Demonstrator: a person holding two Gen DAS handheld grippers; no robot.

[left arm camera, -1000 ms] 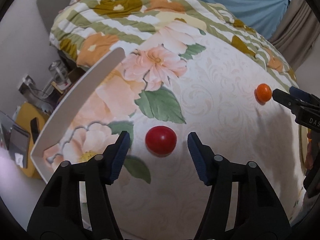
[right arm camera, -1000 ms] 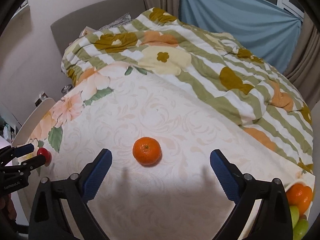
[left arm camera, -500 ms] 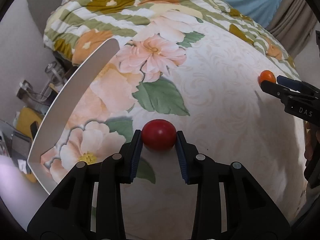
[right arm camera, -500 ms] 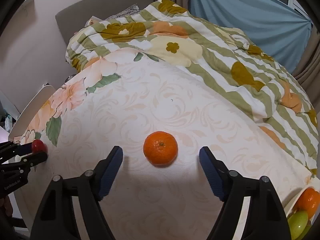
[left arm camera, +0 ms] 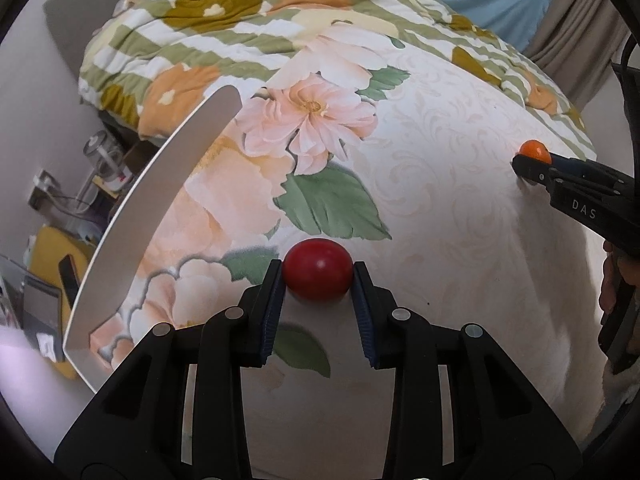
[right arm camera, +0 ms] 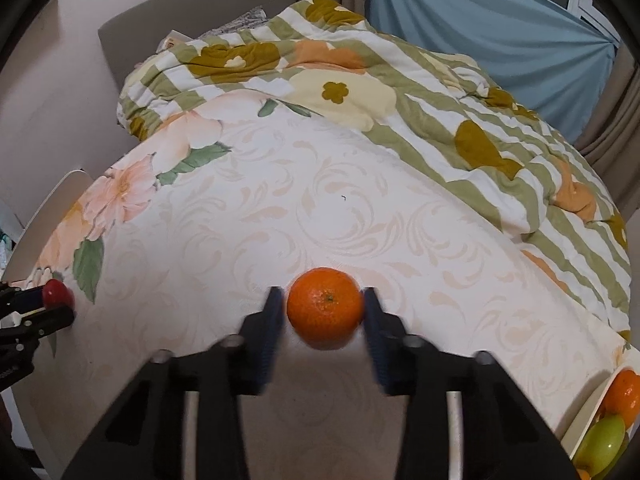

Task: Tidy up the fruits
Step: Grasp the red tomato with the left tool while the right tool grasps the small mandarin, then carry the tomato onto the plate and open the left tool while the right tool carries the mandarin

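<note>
A red round fruit (left arm camera: 318, 270) lies on the floral bedsheet, and my left gripper (left arm camera: 318, 280) is shut on it, both blue pads pressed against its sides. It shows small at the left in the right wrist view (right arm camera: 58, 294). An orange mandarin (right arm camera: 325, 308) lies on the pale sheet; my right gripper (right arm camera: 325, 314) is shut on it, pads touching both sides. The mandarin (left arm camera: 535, 151) and right gripper (left arm camera: 532, 168) also show at the far right of the left wrist view.
A white board or tray edge (left arm camera: 160, 200) stands along the bed's left side. A striped floral quilt (right arm camera: 360, 80) is bunched at the back. A white dish (right arm camera: 588, 412) at the lower right holds an orange fruit (right arm camera: 622, 396) and a green fruit (right arm camera: 602, 442).
Both grippers moved forward and closed. The left one shut on the red fruit half a second ago; the right one has now closed from wide open onto the mandarin.
</note>
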